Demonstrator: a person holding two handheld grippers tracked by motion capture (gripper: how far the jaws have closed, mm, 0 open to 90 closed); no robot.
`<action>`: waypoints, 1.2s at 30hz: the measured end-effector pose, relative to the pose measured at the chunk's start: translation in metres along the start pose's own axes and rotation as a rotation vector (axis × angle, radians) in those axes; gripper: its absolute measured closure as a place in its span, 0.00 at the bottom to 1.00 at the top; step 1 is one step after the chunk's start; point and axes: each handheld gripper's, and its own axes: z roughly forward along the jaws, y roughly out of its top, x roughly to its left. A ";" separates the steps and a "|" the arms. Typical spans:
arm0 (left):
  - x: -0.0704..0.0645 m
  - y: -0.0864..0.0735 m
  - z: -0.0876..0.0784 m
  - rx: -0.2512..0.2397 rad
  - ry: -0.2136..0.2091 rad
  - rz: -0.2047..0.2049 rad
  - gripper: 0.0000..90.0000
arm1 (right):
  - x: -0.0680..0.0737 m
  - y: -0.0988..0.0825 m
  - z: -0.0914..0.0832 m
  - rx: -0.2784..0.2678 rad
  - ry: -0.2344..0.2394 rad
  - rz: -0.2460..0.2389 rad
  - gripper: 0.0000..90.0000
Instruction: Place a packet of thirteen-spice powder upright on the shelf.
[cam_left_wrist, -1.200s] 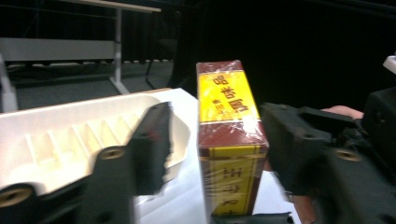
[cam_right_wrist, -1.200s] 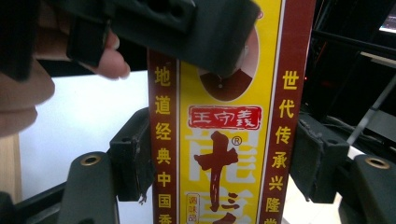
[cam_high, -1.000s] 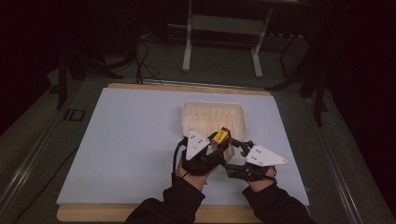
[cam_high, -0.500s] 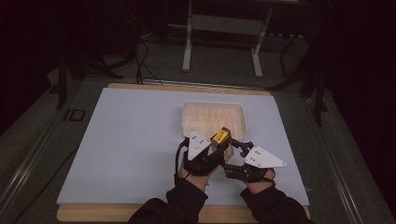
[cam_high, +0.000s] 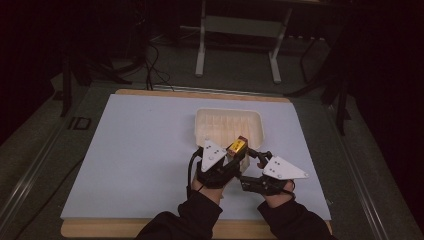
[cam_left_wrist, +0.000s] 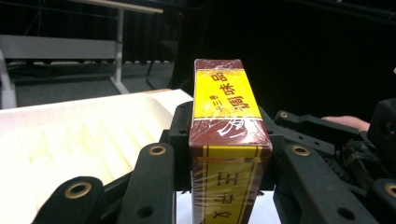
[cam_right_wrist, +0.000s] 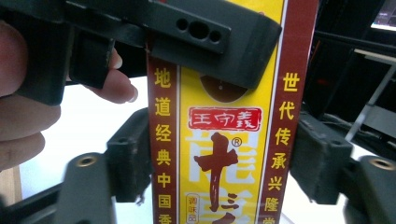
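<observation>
A small box (cam_high: 237, 145) in yellow and maroon, wrapped in clear film and printed with Chinese characters, is held just above the near edge of a cream foam tray (cam_high: 215, 122). My left gripper (cam_high: 231, 156) grips it from the left, and in the left gripper view the box (cam_left_wrist: 227, 116) stands upright between that gripper's (cam_left_wrist: 226, 149) jaws. My right gripper (cam_high: 251, 158) holds the same box from the right. In the right gripper view the box (cam_right_wrist: 224, 140) sits between that gripper's (cam_right_wrist: 224, 161) pads (cam_right_wrist: 133, 156), with the left gripper's black body crossing its top.
The tray rests on a pale blue mat (cam_high: 145, 150) over a wooden board (cam_high: 100, 231). A person's fingers (cam_right_wrist: 28, 116) wrap the left gripper's handle. Beyond the table stand a metal frame (cam_high: 237, 30) and floor cables (cam_high: 155, 70) in a dark room.
</observation>
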 end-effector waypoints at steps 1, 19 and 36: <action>0.000 0.000 0.001 0.005 -0.001 0.004 0.77 | 0.000 0.000 0.000 0.003 -0.003 0.002 0.24; 0.008 0.025 -0.010 -0.029 0.031 0.039 0.77 | -0.008 -0.008 -0.003 0.078 0.011 0.011 0.11; 0.029 0.053 -0.003 -0.063 0.205 0.068 0.77 | -0.026 -0.016 -0.040 0.096 0.057 0.088 0.11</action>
